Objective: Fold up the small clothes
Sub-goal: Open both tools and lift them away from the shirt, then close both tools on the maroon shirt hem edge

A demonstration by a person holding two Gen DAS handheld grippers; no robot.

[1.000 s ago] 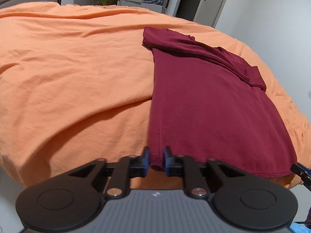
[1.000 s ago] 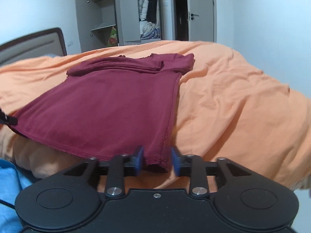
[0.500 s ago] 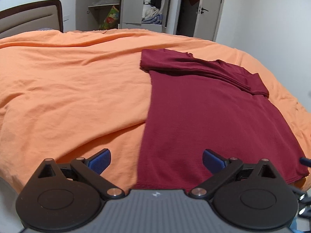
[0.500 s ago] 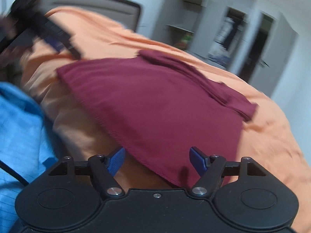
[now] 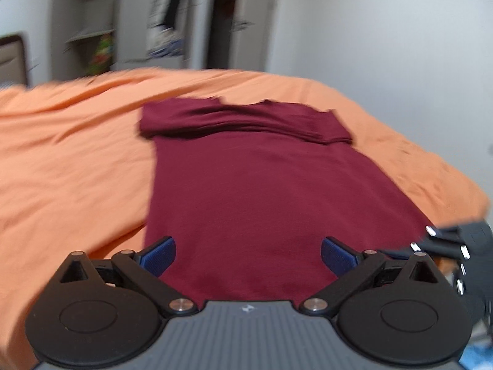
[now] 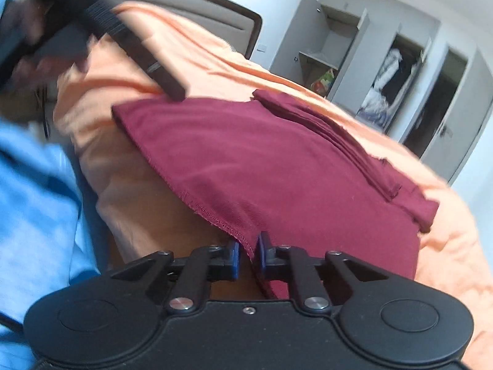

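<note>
A maroon T-shirt [image 5: 262,191] lies flat on the orange bed cover [image 5: 77,169], its sleeves and neck end folded into a band at the far side. My left gripper [image 5: 248,256] hovers open above the near hem, with its blue pads wide apart and nothing between them. In the right wrist view, my right gripper [image 6: 248,257] is shut on the stitched hem of the T-shirt [image 6: 262,160], nearer its right end. A blurred dark finger [image 6: 166,83] of the left gripper shows past the shirt's far hem corner.
The bed's near edge drops away under both grippers. Blue fabric [image 6: 34,203] fills the lower left of the right wrist view. An open wardrobe [image 6: 391,77] with clothes, a headboard [image 6: 215,6] and white walls stand beyond the bed.
A second ago both grippers were shut on the hem corners, then both opened. Now the right gripper has shut on the hem again, and the left has shifted right, staying open.
</note>
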